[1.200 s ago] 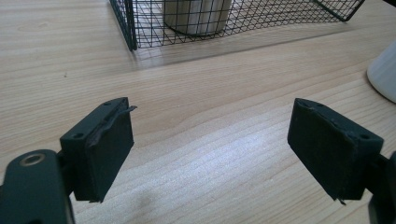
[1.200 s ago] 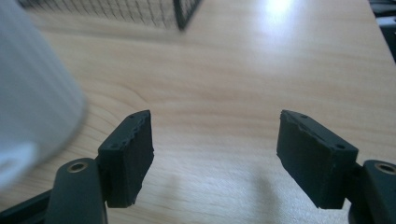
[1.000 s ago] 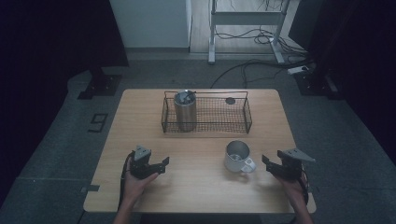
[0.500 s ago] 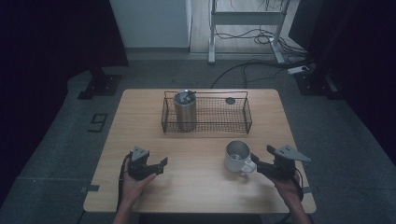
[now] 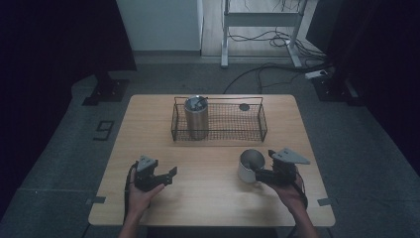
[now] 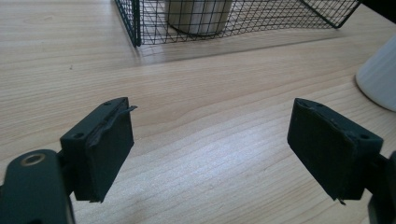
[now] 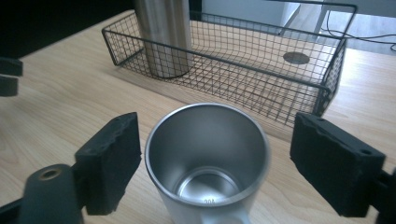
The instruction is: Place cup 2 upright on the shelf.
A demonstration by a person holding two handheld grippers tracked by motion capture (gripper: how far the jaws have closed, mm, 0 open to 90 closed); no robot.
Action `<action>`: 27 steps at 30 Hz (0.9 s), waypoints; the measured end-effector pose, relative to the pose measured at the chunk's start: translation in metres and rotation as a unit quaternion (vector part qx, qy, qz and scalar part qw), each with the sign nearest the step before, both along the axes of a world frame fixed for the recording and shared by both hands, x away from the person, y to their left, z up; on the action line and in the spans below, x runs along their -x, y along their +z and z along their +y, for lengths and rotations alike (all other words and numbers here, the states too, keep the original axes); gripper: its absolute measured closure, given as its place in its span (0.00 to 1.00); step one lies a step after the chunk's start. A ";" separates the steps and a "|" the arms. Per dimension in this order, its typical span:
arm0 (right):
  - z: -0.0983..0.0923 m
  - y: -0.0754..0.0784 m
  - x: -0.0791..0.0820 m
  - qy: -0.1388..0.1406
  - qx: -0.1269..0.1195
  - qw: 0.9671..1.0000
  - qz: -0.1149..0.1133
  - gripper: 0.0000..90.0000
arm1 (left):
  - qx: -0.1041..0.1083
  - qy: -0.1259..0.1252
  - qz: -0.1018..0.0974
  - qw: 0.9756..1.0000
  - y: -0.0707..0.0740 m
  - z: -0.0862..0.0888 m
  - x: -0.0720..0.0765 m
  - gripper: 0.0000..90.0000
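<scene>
A white mug with a steel inside [image 5: 250,165] [image 7: 208,158] stands upright on the wooden table [image 5: 213,198], right of the middle. My right gripper [image 5: 261,174] [image 7: 215,163] is open, its jaws on either side of the mug, with a gap on each side. A black wire basket [image 5: 219,120] [image 7: 261,74] sits at the back and holds a steel cylinder [image 5: 196,117] [image 7: 164,32] in its left end. My left gripper [image 5: 170,174] [image 6: 210,154] rests low over the table at the front left, open with nothing between its jaws; the mug's white side [image 6: 380,77] shows at the right edge.
A small dark round disc [image 5: 244,106] [image 7: 295,58] lies on the table behind the basket's right end. Dark floor surrounds the table, with cables [image 5: 277,69] and a metal stand [image 5: 262,20] beyond it.
My right gripper has moved left across the table up to the mug, so its open jaws now flank it. The left gripper has barely shifted.
</scene>
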State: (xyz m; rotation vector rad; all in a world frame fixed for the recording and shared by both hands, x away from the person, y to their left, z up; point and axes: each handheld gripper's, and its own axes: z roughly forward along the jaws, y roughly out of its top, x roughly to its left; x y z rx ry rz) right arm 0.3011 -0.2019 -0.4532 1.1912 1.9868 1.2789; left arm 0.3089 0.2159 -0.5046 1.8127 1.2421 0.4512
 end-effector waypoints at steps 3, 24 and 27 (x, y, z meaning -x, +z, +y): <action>0.011 -0.001 -0.005 0.006 0.007 1.000 0.004 0.16 | -0.001 -0.003 0.000 1.000 0.000 -0.001 0.000 0.16; 0.016 -0.015 -0.011 -0.019 0.020 0.999 0.019 0.10 | -0.007 -0.009 0.001 1.000 0.000 -0.006 0.003 0.16; 0.018 -0.017 -0.013 -0.018 0.025 0.999 0.025 0.08 | -0.009 -0.009 0.002 1.000 -0.001 -0.006 0.003 0.16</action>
